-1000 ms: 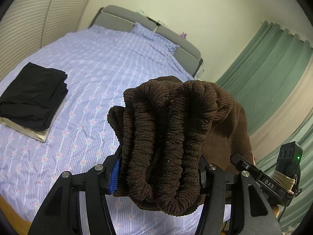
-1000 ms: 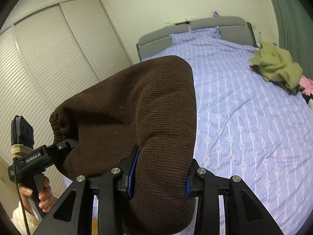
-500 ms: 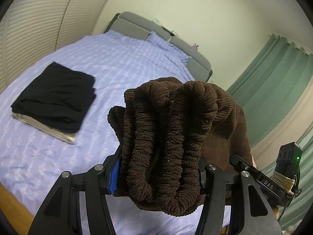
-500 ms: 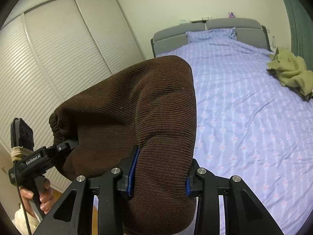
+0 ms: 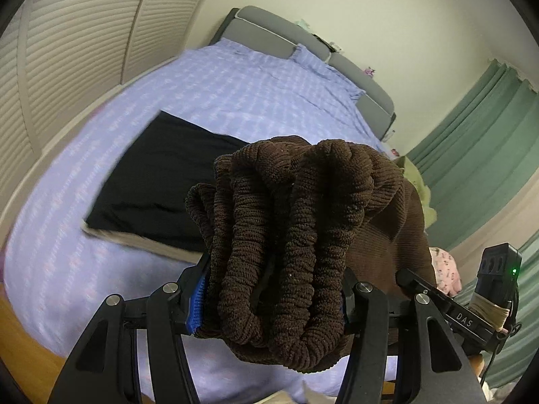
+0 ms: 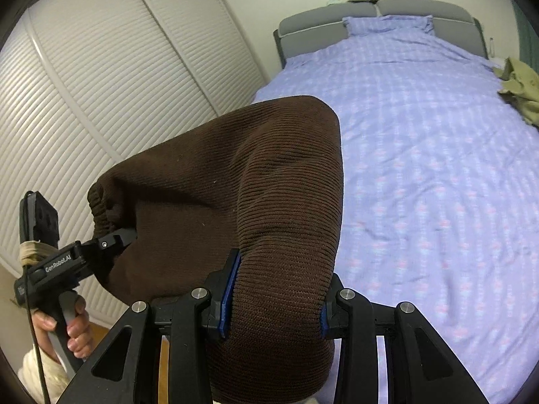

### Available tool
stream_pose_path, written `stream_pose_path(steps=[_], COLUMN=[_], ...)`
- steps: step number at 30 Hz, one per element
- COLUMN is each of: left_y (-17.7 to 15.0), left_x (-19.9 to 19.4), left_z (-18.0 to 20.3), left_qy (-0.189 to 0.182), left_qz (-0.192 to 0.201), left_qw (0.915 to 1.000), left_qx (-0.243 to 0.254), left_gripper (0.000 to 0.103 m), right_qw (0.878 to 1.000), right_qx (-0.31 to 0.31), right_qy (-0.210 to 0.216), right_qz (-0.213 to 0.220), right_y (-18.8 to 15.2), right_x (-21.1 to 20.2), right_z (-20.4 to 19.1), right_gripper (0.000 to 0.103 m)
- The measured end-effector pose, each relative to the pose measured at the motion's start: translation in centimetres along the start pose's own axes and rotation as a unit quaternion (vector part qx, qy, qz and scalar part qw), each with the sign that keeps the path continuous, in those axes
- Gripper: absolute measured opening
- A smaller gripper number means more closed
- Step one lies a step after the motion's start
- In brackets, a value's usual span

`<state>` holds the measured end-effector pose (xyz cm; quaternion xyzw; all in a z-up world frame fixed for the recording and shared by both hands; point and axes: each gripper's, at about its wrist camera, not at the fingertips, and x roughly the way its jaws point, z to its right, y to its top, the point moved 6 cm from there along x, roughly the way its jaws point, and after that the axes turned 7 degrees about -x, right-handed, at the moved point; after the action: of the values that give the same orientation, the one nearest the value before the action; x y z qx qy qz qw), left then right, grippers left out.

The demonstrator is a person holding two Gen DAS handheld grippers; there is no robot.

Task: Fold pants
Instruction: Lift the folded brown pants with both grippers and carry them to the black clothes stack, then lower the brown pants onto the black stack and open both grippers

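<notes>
Holding the brown pants (image 5: pixel 296 235) in the air over the near edge of the bed (image 5: pixel 235 94), you have both grippers clamped on them. Your left gripper (image 5: pixel 273 299) pinches the bunched, ribbed waistband end; your right gripper (image 6: pixel 273 306) pinches a smooth folded bulge of the same cloth.

Only the left view shows a black folded stack (image 5: pixel 161 181) lying flat on the bed, just beyond the pants, with a pale layer under it. It also shows green curtains (image 5: pixel 481 141) and your right gripper at the far right.

Only the right view shows the slatted wardrobe doors (image 6: pixel 111 101) up close, your left hand (image 6: pixel 67 330) on the left gripper's handle, and a green garment (image 6: pixel 518 87) on the bed's far side.

The pants' long axis runs level from one gripper to the other, waistband end to your left.
</notes>
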<state>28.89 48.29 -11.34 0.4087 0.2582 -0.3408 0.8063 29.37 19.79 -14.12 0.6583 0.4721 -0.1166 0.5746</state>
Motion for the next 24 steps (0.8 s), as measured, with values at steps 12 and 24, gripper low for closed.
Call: stream_pose_path(steps=[12, 24], left_y=[11.8, 16.5], left_x=[7.9, 20.1], left_z=[-7.6, -16.1], left_qy=[-0.001, 0.027], left_qz=[-0.030, -0.123], left_qw=[0.9995, 0.9913], left_qx=[0.011, -0.039], left_gripper=[0.056, 0.058], right_qw=[1.000, 0.995], right_qx=[-0.016, -0.024], right_qy=[-0.016, -0.041], right_qz=[-0.015, -0.091], right_y=[7.7, 11.3], right_x=[12.7, 26.1], right_z=[-3.0, -1.7], right_gripper=[0.038, 0.038])
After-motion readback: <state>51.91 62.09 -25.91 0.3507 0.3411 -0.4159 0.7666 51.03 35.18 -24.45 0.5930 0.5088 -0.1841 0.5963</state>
